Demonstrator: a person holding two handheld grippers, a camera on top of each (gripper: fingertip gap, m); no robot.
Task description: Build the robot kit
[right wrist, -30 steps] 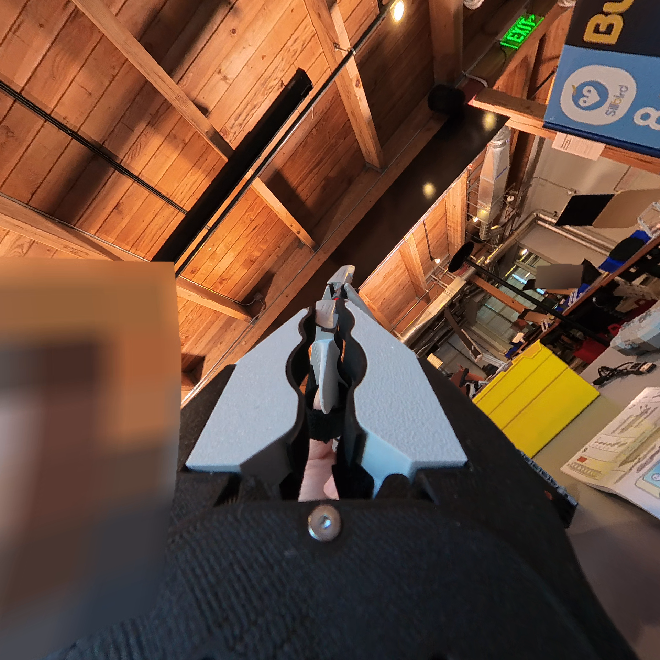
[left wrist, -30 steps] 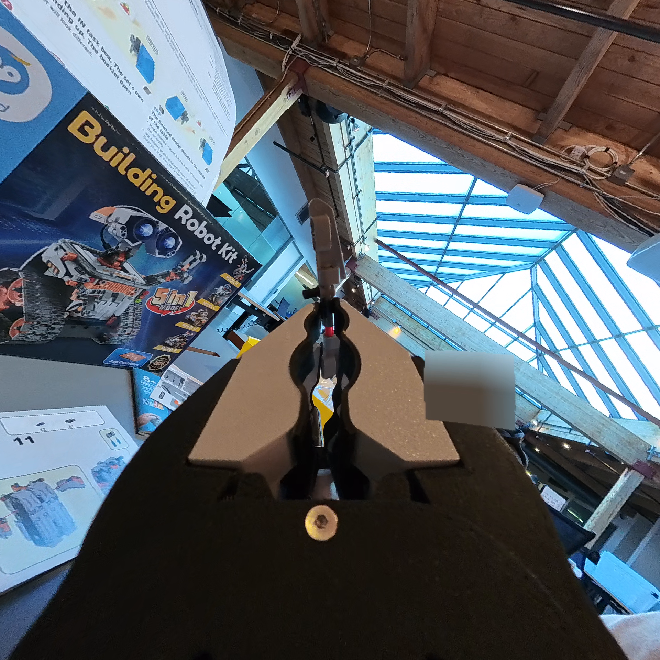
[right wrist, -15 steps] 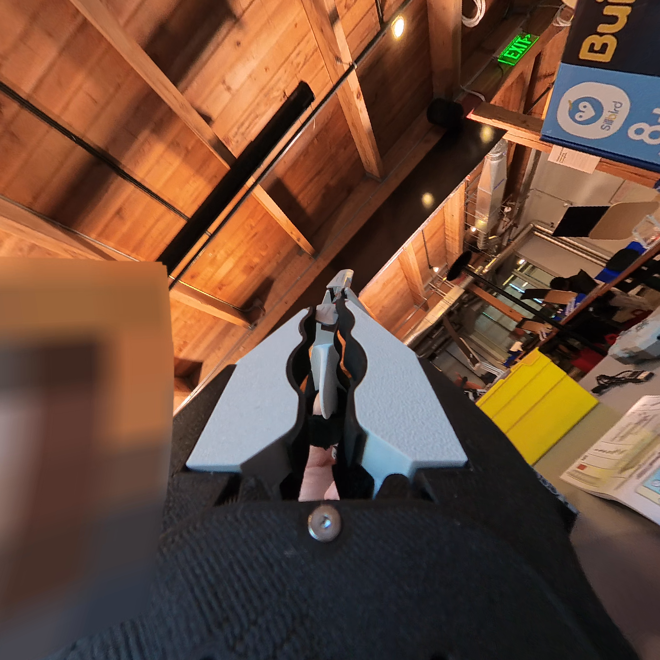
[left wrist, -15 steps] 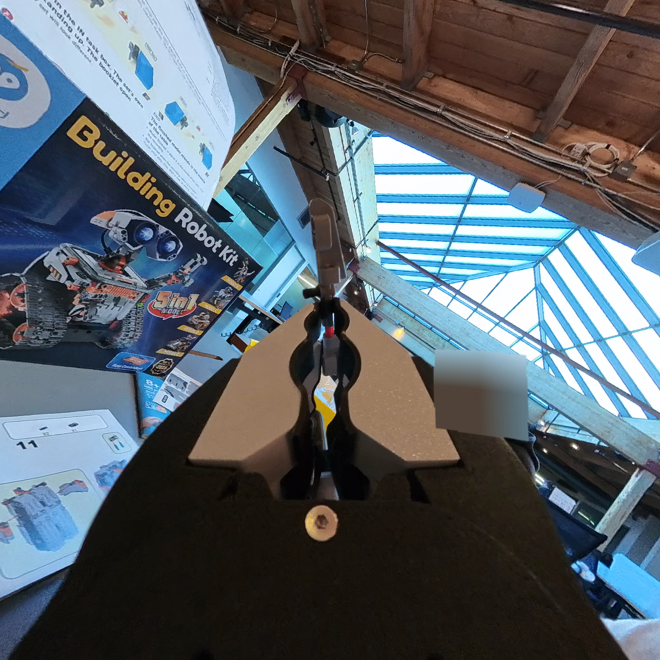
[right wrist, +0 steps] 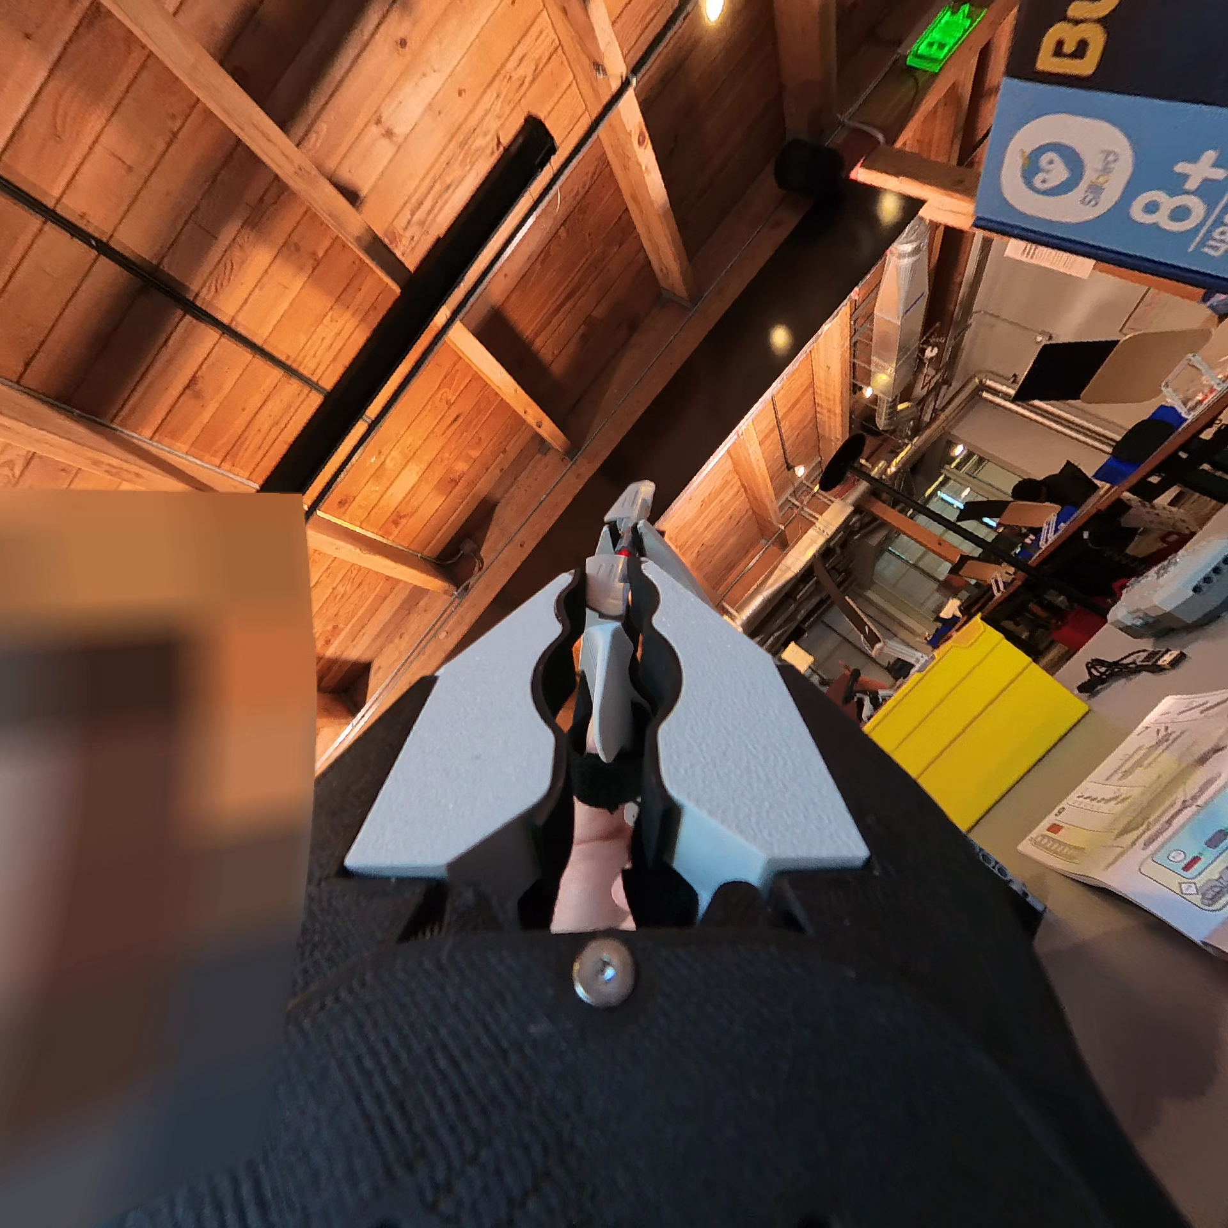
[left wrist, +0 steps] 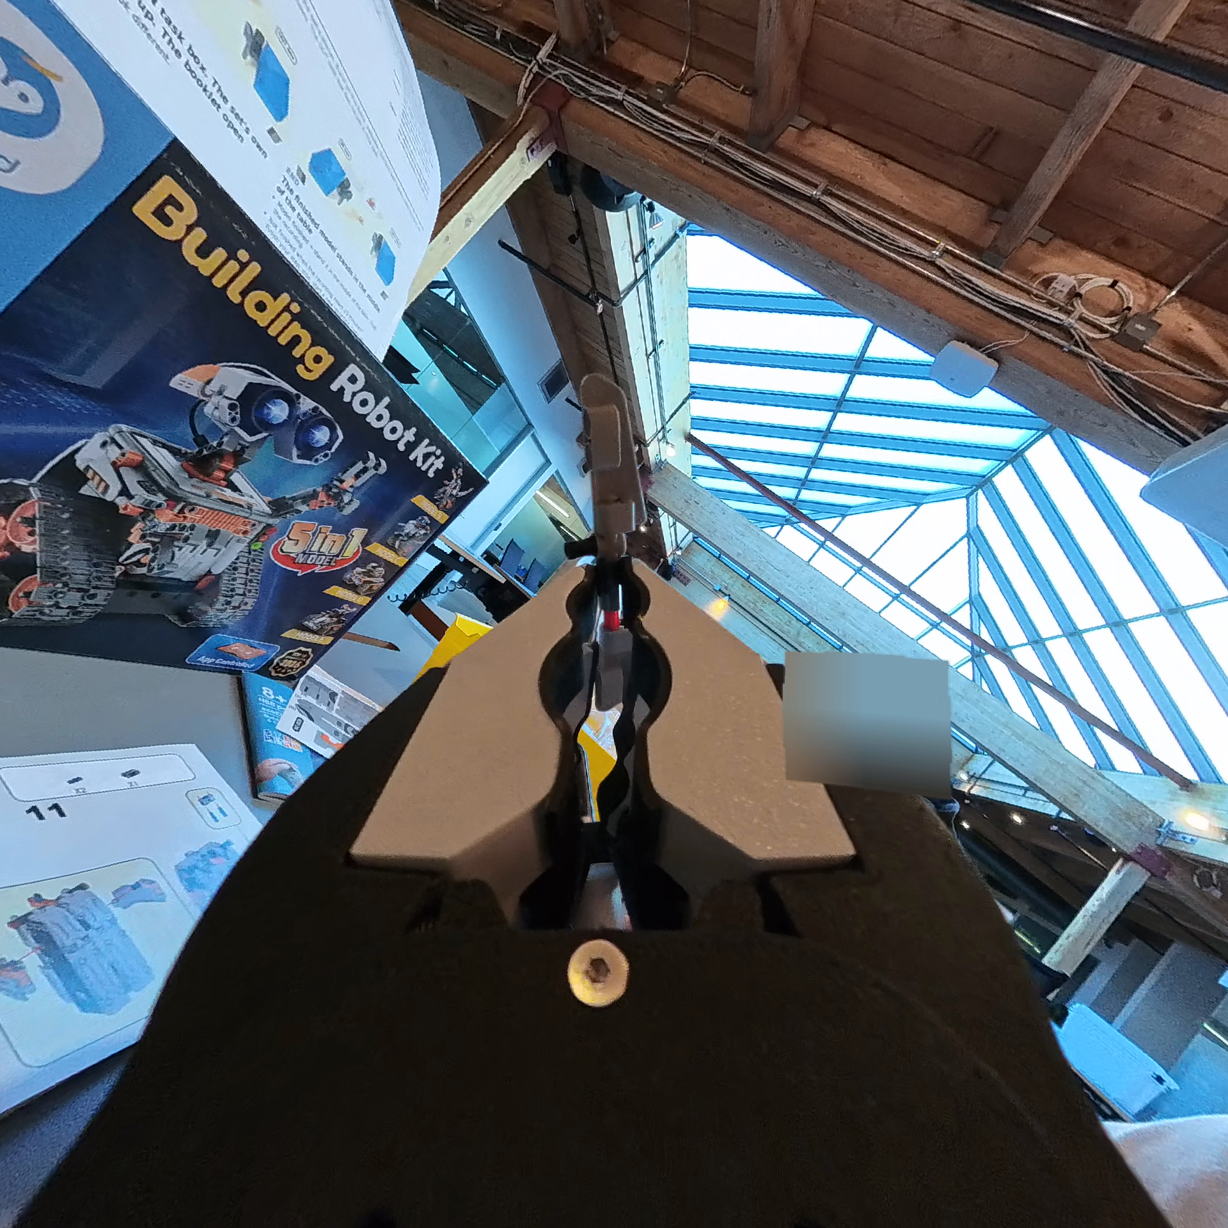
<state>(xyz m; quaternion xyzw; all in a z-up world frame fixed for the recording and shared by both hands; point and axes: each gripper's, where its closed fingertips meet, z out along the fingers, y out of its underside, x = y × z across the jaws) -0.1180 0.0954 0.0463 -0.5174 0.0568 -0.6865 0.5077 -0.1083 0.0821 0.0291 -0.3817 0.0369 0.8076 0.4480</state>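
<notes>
Overhead-tilted: left gripper (left wrist: 601,571) clamped on a grey brick assembly (left wrist: 610,458) near the kit box (left wrist: 199,425). Right gripper (right wrist: 608,578) likewise closed on a grey brick piece (right wrist: 608,671).

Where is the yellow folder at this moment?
In the right wrist view, the yellow folder lies right of the right gripper, beside the instruction booklet.

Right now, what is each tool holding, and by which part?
Each tool is shut on a grey building-piece assembly. The left tool pinches the lower end of its grey assembly; the right tool clamps its grey assembly around mid-length.
</notes>
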